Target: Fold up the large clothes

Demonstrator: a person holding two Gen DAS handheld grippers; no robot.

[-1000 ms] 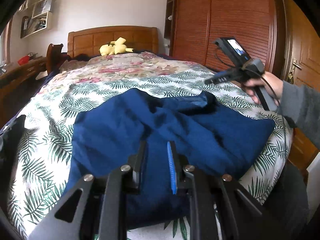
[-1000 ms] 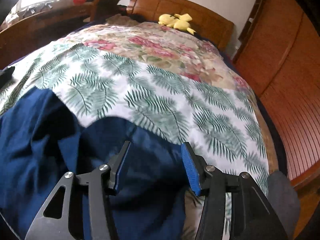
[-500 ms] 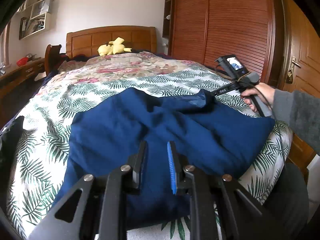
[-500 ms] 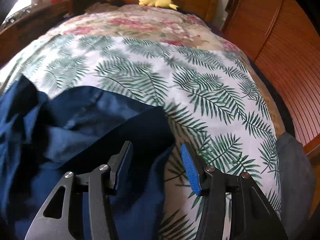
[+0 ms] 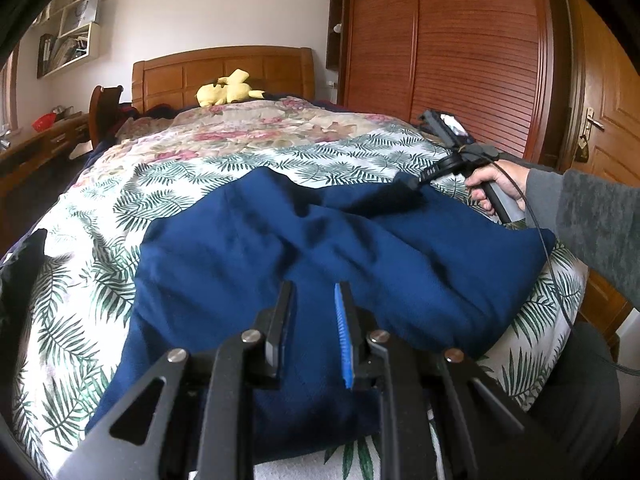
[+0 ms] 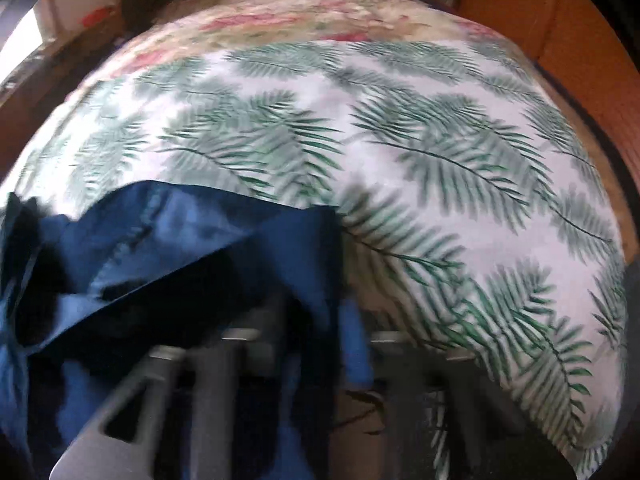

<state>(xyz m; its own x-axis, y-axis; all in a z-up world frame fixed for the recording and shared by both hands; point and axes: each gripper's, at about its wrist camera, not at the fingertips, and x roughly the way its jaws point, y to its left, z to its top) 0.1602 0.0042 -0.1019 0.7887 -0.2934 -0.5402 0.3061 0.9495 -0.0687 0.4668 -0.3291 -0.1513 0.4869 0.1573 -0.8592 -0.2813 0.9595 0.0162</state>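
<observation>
A large dark blue garment (image 5: 312,248) lies spread and rumpled on the bed's palm-leaf cover (image 5: 192,168). My left gripper (image 5: 314,300) hovers over its near edge with a narrow gap between the fingers and nothing in it. My right gripper (image 5: 404,182) is at the garment's far right corner, its tip down in the cloth. The right wrist view is blurred. There the fingers (image 6: 352,340) stand close together with a blue fold (image 6: 192,248) of the garment between them.
A yellow plush toy (image 5: 226,90) lies by the wooden headboard (image 5: 224,68). A tall wooden wardrobe (image 5: 460,48) and a door stand on the right. A desk and chair stand on the left. A dark cloth (image 5: 20,264) lies at the bed's left edge.
My right gripper has dropped onto the garment's far right corner and narrowed around the cloth. My left gripper has stayed in place.
</observation>
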